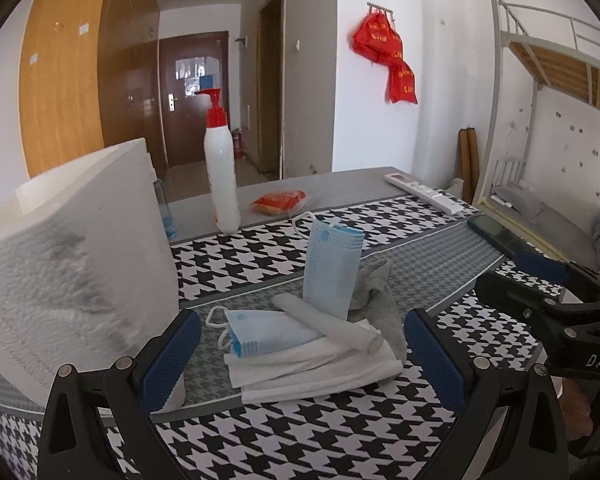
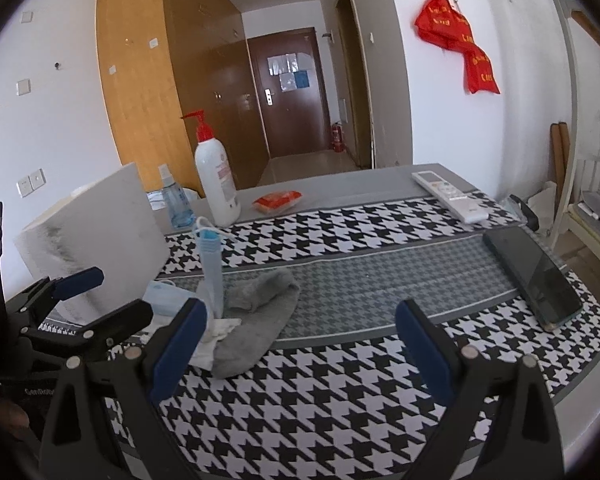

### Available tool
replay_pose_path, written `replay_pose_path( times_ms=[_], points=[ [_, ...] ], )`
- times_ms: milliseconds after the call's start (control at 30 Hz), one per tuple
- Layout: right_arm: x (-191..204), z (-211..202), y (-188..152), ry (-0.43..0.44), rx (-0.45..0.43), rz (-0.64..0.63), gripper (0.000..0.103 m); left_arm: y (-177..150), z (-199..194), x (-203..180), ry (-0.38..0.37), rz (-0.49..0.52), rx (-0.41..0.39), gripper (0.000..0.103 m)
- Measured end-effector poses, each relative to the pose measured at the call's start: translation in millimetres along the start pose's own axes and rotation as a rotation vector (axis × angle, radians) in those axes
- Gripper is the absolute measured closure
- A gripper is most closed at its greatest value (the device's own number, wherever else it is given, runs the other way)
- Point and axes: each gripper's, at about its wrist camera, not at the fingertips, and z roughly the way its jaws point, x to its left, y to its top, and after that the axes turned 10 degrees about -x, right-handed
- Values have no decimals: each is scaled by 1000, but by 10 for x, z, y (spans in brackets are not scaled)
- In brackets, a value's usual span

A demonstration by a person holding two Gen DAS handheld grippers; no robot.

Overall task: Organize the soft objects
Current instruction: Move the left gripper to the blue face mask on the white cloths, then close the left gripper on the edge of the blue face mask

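A pile of soft things lies on the houndstooth cloth (image 1: 300,440). A blue face mask (image 1: 332,268) stands upright on its edge. A second blue mask (image 1: 268,332) lies flat on folded white cloths (image 1: 312,372), with a white roll (image 1: 324,324) across them. A grey sock (image 1: 380,292) lies behind; it also shows in the right wrist view (image 2: 260,312). My left gripper (image 1: 300,356) is open, its jaws on either side of the pile, just above it. My right gripper (image 2: 296,344) is open and empty, to the right of the pile.
A large white tissue pack (image 1: 72,272) stands at the left. A pump bottle (image 1: 220,168), a small blue spray bottle (image 2: 176,200), a red snack packet (image 1: 278,202), a white remote (image 2: 448,194) and a dark phone (image 2: 536,276) are on the table.
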Motion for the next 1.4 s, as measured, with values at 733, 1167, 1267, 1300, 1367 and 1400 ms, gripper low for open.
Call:
replay_pose_path(
  times_ms=[733,1167,1267,1300,1367,1400],
  points=[
    [-41,226,-43,47,53,17,6,-41,373,104,144,-34,94,30],
    [18,299,-67,56,70,-10,6,-129,560,181,160,-71,196,50],
    [28,352,-79,52,88,-15,6,-147,574,191,150,-82,206,52],
    [27,371,-83,51,95,-15,6,-148,577,201,144,-89,206,57],
    [28,408,-92,53,109,-15,6,-158,594,224,138,-102,213,67],
    [33,433,-96,54,118,-19,6,-164,602,232,132,-109,217,72]
  ],
)
